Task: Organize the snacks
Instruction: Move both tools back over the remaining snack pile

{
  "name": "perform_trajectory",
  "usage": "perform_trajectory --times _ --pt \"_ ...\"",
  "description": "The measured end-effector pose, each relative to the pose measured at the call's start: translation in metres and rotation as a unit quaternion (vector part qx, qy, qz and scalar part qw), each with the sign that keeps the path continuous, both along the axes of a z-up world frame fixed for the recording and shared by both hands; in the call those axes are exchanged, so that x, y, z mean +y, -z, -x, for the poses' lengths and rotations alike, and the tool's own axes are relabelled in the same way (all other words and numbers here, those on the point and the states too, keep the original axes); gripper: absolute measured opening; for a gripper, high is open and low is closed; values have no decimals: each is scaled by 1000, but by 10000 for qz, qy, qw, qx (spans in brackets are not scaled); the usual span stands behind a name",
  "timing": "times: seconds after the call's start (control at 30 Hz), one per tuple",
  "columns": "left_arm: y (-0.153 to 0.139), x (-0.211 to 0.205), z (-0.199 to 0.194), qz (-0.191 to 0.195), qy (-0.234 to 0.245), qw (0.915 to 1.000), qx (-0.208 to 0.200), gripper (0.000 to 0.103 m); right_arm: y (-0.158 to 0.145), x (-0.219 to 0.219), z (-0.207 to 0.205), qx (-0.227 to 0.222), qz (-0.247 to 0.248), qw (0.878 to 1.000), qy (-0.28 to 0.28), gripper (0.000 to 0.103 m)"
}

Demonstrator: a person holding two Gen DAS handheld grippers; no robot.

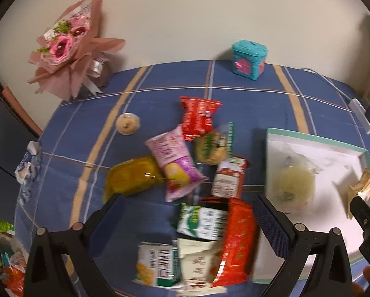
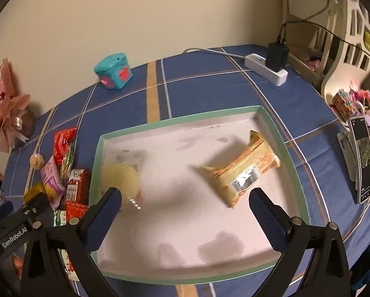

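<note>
Far left there's a heap of stuff [image 1: 4,252] cut off by the frame edge, too blurry to name; the snack pile [image 1: 185,173] is smeared too, so labels are unreadable, though I can pick out a pink packet [image 1: 175,163], a red bag [image 1: 198,117] and a red pack [image 1: 237,242]; left gripper [image 1: 187,220] hangs over the pile, jaws spread wide, nothing between them; right of the pile sits the green-rimmed tray [image 2: 185,117], holding a pale round clear-wrapped thing [image 2: 120,178], hard to identify, and a yellow wafer pack [image 2: 244,170]; right gripper [image 2: 185,212] is above the tray, also wide open and empty
</note>
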State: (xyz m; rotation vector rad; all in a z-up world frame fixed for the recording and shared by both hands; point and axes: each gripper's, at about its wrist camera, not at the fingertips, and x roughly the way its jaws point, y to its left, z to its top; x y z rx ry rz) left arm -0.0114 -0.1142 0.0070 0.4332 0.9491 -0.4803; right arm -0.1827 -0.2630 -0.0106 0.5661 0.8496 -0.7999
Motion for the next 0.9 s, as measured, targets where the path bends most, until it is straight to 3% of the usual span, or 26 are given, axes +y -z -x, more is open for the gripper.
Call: perform_trajectory --times 0.33,0.57,0.9 --pt "-1 50 -34 34 -514 9986 74 103 2 43 -38 234 -128 9989 -382 102" --pt "1 87 -54 132 -893 9957 205 103 6 89 -72 511 -145 9937 -989 102" --pt "0 127 -69 201 -1216 9920 292 103 -1 134 -93 438 -82 9887 -1435 102"
